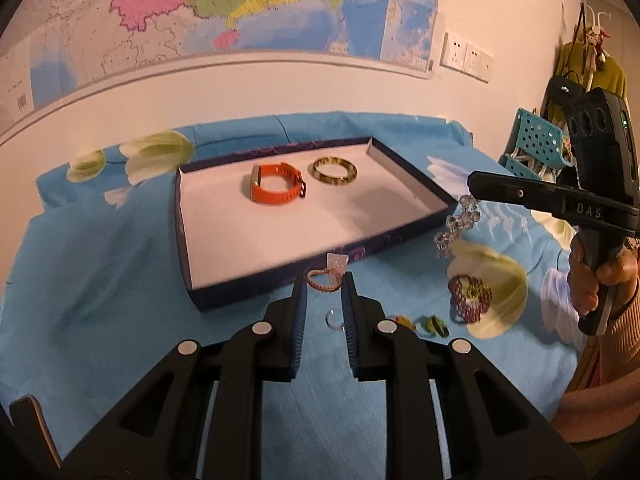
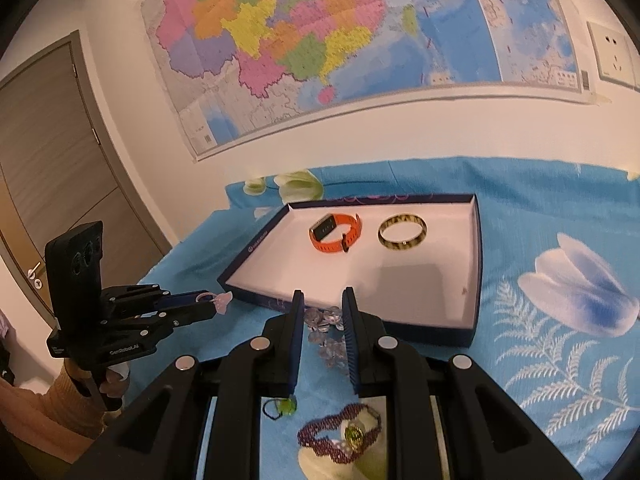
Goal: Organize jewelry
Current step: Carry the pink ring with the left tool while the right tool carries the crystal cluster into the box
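a shallow rectangular box lid (image 1: pixel 408 196), dark blue outside and matte white inside, lies on a blue cloth (image 1: pixel 100 272) printed with pale flowers. inside, toward its far wall, sit an orange rubbery watch band (image 1: pixel 276 188) with a ridged strap and, just to its right, a glossy mottled yellow-brown bangle (image 1: pixel 335 171); the two lie apart, and the near half of the lid is bare. the left gripper (image 1: pixel 325 280) hangs above the lid's near wall, its ribbed blue pads pinched on a thin braided cord bracelet (image 1: pixel 322 280) with a pale pink charm. the right gripper (image 2: pixel 322 320), over the lid's near right corner, is clenched on a strand of clear faceted crystal beads (image 2: pixel 326 330) that dangles from its tips. still on the cloth to the near right lie a purple beaded bracelet (image 2: pixel 340 436) with a green stone, a small green-beaded piece on a black loop (image 2: pixel 282 406) and a clear ring (image 1: pixel 334 319). a coloured map (image 2: pixel 320 40) covers the far wall, with a grey door (image 2: pixel 52 168) at left.
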{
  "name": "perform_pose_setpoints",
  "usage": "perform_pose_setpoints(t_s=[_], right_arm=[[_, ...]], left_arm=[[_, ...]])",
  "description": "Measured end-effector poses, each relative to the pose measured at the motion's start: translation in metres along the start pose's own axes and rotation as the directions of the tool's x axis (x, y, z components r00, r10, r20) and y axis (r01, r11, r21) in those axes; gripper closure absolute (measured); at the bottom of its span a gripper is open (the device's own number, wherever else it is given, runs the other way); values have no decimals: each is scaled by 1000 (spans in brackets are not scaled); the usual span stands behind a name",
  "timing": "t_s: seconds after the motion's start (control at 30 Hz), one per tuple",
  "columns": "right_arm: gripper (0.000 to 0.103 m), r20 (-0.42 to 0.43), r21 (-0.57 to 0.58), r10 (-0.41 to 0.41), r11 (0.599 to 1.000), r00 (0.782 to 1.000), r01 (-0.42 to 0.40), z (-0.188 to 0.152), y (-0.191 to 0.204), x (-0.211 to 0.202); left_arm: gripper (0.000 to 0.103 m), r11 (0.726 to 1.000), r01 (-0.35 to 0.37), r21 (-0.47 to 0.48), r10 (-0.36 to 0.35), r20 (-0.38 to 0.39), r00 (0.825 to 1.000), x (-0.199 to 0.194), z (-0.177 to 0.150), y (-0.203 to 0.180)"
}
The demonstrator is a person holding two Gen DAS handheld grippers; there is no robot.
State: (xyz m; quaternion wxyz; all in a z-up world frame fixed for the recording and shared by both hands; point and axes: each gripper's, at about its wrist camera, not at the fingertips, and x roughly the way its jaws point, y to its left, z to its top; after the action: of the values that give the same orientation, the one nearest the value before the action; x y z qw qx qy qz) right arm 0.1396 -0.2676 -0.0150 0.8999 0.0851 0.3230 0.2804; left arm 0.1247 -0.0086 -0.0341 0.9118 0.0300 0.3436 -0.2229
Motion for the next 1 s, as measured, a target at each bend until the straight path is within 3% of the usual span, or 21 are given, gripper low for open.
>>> perform_pose_setpoints(t_s=[0.43,1.0], right_arm=[[86,38,-49,-17,999,999,19,40,4,16],[86,-25,-17,-50,999,998,49,62,-21,71]], left_arm=[[85,1000,-28,0,28,17,999,23,32,10],[85,998,-66,-4,66,-24,998,68,59,26]])
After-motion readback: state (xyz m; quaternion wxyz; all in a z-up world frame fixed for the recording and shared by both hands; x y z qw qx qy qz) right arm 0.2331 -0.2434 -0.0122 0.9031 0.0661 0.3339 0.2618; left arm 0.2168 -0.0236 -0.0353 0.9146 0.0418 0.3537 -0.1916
